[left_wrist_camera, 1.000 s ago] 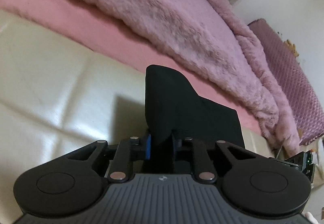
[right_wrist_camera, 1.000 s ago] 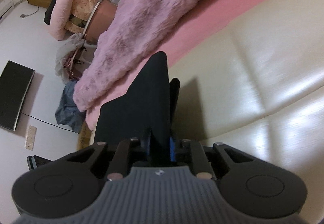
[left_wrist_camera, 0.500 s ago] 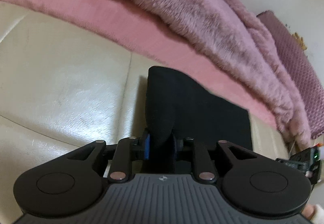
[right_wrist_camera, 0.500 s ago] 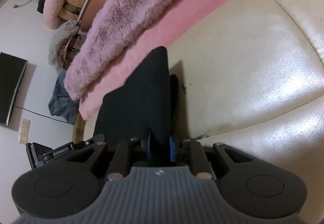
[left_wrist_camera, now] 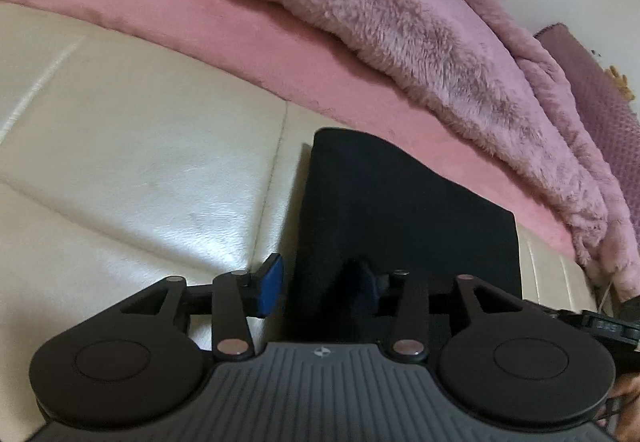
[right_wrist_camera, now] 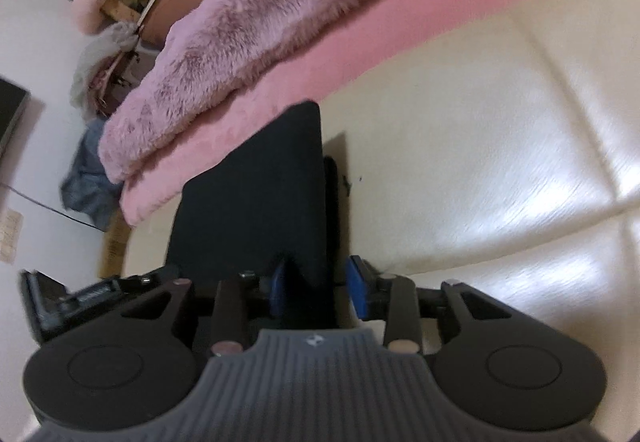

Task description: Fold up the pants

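1. You are working on a cream leather cushion (left_wrist_camera: 140,170), seamed into panels, with a pink blanket (left_wrist_camera: 248,22) and a furry mauve throw (left_wrist_camera: 400,26) banked along its far side. In the right wrist view a white wall and a heap of bags sit beyond.

2. The black pants (left_wrist_camera: 400,210) lie on the cushion as a compact folded block, their far edge running just beside the pink blanket.

3. Left gripper (left_wrist_camera: 320,288): its jaws are opening. The left blue pad stands clear of the cloth, and the near edge of the pants sits loosely between them.

4. Right gripper (right_wrist_camera: 316,288): its jaws are opening too. A raised pinch of black cloth stands in the gap, and the right-hand pad is off it.

5. The step looks like letting go after laying a fold. Let both pairs spread fully before you draw back, so no pad drags the top layer.

6. Both tools tilt steeply down over the near edge. Pull away along that line, low and straight, not sideways.
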Tool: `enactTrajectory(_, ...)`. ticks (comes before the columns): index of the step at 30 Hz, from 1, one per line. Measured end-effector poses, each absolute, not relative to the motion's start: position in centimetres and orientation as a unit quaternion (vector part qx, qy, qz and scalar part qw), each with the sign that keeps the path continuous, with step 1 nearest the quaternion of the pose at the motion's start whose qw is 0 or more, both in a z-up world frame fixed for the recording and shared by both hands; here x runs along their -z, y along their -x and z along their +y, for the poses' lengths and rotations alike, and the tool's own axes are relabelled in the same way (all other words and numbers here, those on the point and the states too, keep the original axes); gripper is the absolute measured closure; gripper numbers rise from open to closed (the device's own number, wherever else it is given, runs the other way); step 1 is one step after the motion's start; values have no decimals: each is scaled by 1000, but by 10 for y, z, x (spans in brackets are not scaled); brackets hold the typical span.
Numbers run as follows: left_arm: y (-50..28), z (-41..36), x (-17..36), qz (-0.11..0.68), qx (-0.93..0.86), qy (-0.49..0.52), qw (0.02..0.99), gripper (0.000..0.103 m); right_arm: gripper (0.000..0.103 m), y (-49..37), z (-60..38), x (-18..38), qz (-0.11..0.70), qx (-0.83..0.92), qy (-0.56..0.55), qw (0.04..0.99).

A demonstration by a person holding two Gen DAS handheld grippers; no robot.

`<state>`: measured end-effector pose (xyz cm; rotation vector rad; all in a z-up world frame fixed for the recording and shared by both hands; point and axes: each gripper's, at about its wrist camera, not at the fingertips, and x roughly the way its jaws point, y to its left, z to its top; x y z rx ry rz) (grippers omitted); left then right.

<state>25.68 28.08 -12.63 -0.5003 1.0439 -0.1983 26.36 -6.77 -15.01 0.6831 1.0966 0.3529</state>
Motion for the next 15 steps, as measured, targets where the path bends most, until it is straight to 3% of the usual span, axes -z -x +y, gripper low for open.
enactTrajectory(5, -234, 269, 80, 451, 80, 192, 868, 54, 64, -250, -64, 99, 468, -167, -245, 832)
enactTrajectory(11, -193, 228, 6, 372, 71, 84, 922, 51, 41, -215, -41, 18, 389, -179, -168, 888)
enactTrajectory(12, -183, 222, -6, 354, 76, 70, 929, 48, 36, -207, -38, 5, 373, -183, -157, 896)
enactTrajectory(15, -159, 203, -35, 307, 80, 41, 947, 37, 34, -178, -25, -30, 330, -190, -117, 917)
